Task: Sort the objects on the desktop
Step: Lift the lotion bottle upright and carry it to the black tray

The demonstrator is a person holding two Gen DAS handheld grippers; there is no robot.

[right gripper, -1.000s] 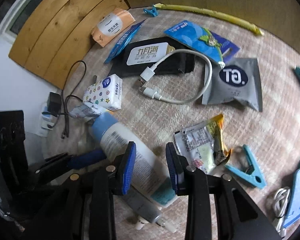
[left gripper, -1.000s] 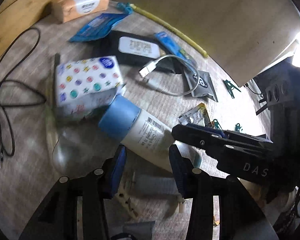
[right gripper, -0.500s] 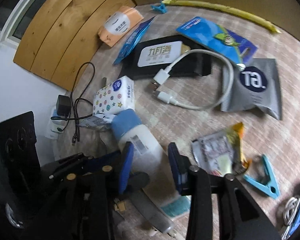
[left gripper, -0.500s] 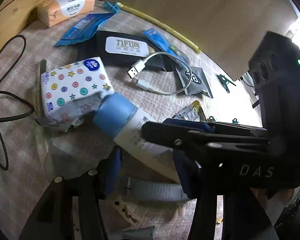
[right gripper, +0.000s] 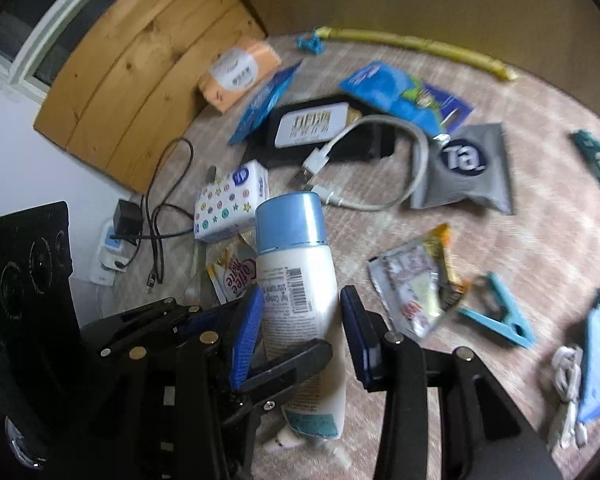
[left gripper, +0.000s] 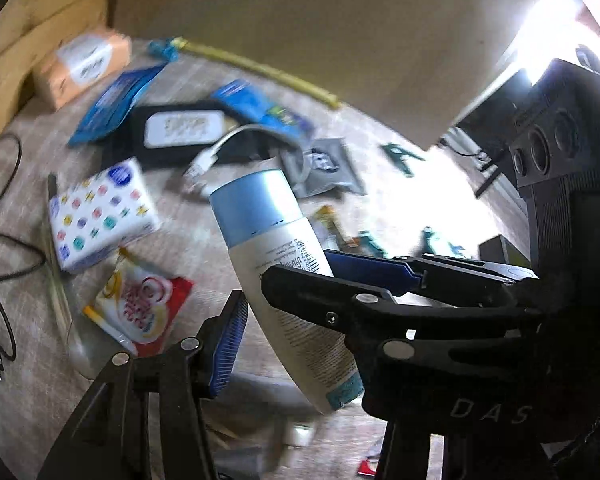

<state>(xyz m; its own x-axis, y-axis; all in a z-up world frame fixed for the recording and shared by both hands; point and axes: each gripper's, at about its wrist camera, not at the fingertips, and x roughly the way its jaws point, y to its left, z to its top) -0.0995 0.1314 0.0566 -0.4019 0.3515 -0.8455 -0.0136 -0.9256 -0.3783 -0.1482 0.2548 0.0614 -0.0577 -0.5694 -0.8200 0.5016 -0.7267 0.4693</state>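
A white tube with a blue cap [right gripper: 296, 264] hangs tilted above the table, cap end up. My right gripper [right gripper: 302, 300] has its blue pads against the tube's two sides, and its jaws are closing on it. My left gripper [left gripper: 296, 336] comes in from the left, jaws also closing with the tube [left gripper: 276, 240] between them. Its left pad [left gripper: 228, 344] lies close against the tube. The right gripper's fingers [left gripper: 340, 300] cross the tube and hide the left gripper's other finger.
A red and white creamer packet [left gripper: 140, 308] and a dotted tissue pack [left gripper: 100, 216] lie left of the tube. Beyond are a black box [right gripper: 312, 128], white cable [right gripper: 380, 168] and grey pouch [right gripper: 468, 168]. A snack packet [right gripper: 416, 288] and blue clip [right gripper: 500, 320] lie right.
The tube lay flat on the table and is now lifted, cap end tipped up. Both grippers rose with it, and the creamer packet beneath it has come into view.
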